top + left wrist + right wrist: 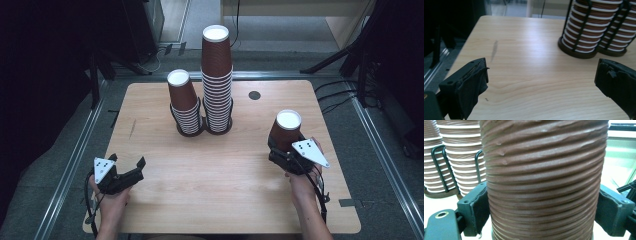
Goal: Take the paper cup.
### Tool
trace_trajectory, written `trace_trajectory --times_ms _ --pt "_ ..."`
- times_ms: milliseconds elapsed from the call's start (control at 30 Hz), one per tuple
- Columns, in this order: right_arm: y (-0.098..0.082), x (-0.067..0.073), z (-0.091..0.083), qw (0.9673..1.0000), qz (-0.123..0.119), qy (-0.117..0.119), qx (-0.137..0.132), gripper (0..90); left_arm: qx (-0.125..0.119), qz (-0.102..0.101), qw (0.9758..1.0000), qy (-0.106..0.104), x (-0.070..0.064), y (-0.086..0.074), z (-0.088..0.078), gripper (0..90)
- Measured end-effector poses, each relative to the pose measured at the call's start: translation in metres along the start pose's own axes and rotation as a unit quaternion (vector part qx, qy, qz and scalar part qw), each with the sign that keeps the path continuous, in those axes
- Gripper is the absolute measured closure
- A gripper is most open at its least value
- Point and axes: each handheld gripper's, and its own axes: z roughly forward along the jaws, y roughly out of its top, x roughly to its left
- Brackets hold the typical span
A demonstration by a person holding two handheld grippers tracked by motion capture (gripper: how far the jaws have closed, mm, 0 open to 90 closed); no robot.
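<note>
My right gripper (285, 148) is shut on a single brown ribbed paper cup (286, 129), held upside down with its white base up, at the table's right side. In the right gripper view the cup (544, 180) sits between both pads (477, 210). Two stacks of the same cups stand upside down in a black wire holder (204, 129) at the table's middle back: a short stack (183, 102) on the left and a tall stack (217, 80) on the right. My left gripper (126, 164) rests open near the front left corner, with nothing between its jaws (541, 82).
The light wooden table (225, 170) has a small dark round grommet (254, 95) near its back edge. A faint grey streak (494, 50) marks the wood ahead of the left gripper. Dark stands and cables surround the table on the floor.
</note>
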Motion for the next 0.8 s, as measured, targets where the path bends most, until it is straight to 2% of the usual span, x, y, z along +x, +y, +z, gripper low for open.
trace_trajectory --times_ms 133,233,267,300,333,367,400,500,700,800 --pt "-0.005 0.004 0.004 0.9996 -0.02 -0.013 0.016 12.3 -0.001 0.012 0.9998 -0.016 -0.016 0.007 0.007 0.0" --pt "-0.007 0.006 0.005 0.9995 -0.019 -0.014 0.02 12.3 -0.001 0.02 0.9995 -0.025 -0.022 0.011 0.01 0.0" --pt "-0.009 0.009 0.007 0.9995 -0.02 -0.012 0.022 12.2 -0.001 0.027 0.9989 -0.038 -0.029 0.013 0.011 0.0" --pt "-0.009 0.009 0.007 0.9995 -0.02 -0.012 0.022 12.2 -0.001 0.027 0.9989 -0.038 -0.029 0.013 0.011 0.0" --pt "-0.01 0.012 0.007 0.9997 -0.017 0.001 0.016 12.2 -0.001 0.03 0.9984 -0.047 -0.034 0.012 0.012 0.0" --pt "-0.01 0.014 0.007 0.9997 -0.017 0.007 0.013 12.2 -0.001 0.03 0.9984 -0.047 -0.034 0.012 0.012 0.0" --pt "-0.01 0.017 0.006 0.9996 -0.023 0.014 0.01 12.2 0.001 0.029 0.9978 -0.059 -0.038 0.009 0.012 0.0" --pt "-0.01 0.026 0.007 0.9989 -0.041 0.021 0.005 12.2 0.013 0.026 0.9967 -0.076 -0.044 0.007 0.016 0.0" --pt "-0.016 0.042 0.01 0.9967 -0.079 0.008 0.019 12.2 0.012 0.034 0.994 -0.103 -0.059 0.007 0.017 0.0" --pt "-0.018 0.047 0.01 0.9957 -0.089 0.006 0.024 12.1 0.013 0.039 0.9928 -0.112 -0.066 0.007 0.018 0.0"
